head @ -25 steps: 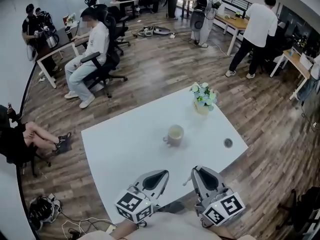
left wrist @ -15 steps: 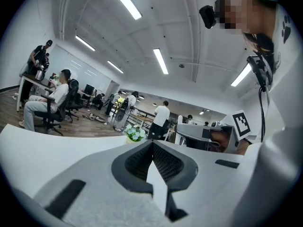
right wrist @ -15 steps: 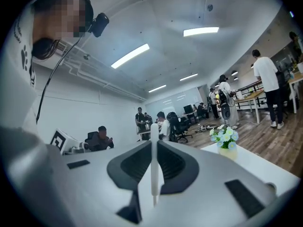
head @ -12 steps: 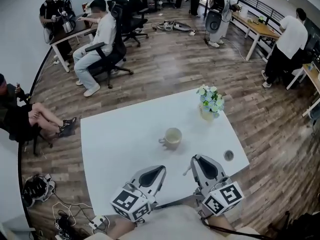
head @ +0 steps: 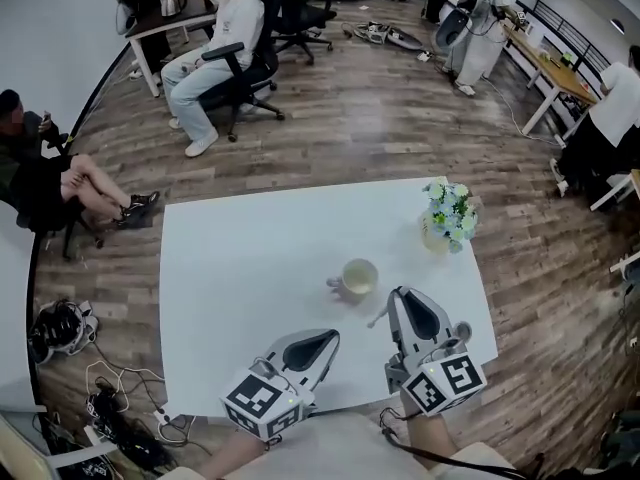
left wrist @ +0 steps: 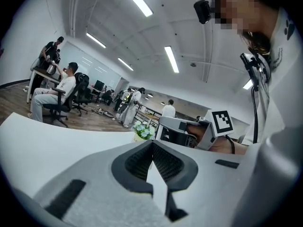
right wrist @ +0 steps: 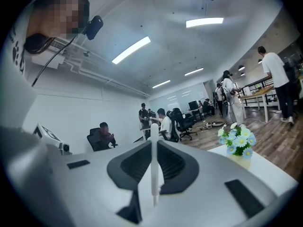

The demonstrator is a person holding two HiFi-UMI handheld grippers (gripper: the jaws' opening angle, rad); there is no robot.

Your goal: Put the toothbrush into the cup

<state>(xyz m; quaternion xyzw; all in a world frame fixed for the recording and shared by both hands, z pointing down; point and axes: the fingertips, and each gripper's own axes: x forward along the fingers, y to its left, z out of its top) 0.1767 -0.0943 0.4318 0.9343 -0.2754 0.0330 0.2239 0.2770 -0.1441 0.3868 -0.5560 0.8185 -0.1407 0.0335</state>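
Right tongs (head: 403, 296) clenched on toothbrush (right wrist: 154, 169) mid-handle, probably to tip one end into cup (head: 358, 276) at 10 o'clock on table (head: 230, 258); left tongs (head: 328, 337) closed, empty, idle.

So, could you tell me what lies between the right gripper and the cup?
Nothing but bare table, as the head view shows; the toothbrush is clamped in the right gripper, short of the cup.

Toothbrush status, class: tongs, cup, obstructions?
Right tongs shut on slim white toothbrush. Left tongs shut, empty. Cream mug-shaped cup just ahead, nothing between.
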